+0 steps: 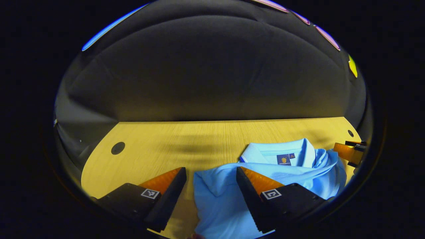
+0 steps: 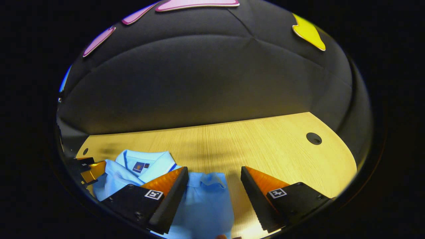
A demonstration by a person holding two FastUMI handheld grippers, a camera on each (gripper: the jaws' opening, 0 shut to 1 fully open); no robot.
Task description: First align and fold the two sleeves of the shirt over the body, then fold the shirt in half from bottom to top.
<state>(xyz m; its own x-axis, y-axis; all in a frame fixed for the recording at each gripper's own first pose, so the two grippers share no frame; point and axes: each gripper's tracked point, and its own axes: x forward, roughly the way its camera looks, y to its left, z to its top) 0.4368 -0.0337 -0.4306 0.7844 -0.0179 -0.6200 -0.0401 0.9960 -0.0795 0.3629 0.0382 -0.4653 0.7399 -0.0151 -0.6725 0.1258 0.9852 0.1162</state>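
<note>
Left claw (image 1: 211, 186) agape, right claw (image 2: 214, 184) agape, both empty, shirt (image 1: 225, 199) hem cut off

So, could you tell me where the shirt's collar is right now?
The collar lies on the far side of the shirt on the wooden table: right of centre in the left gripper view, lower left in the right gripper view.

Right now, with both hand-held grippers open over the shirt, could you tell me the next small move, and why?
Probably lower the left hand-held gripper and close on the light blue shirt's edge between its open fingers; nothing is gripped yet.
</note>
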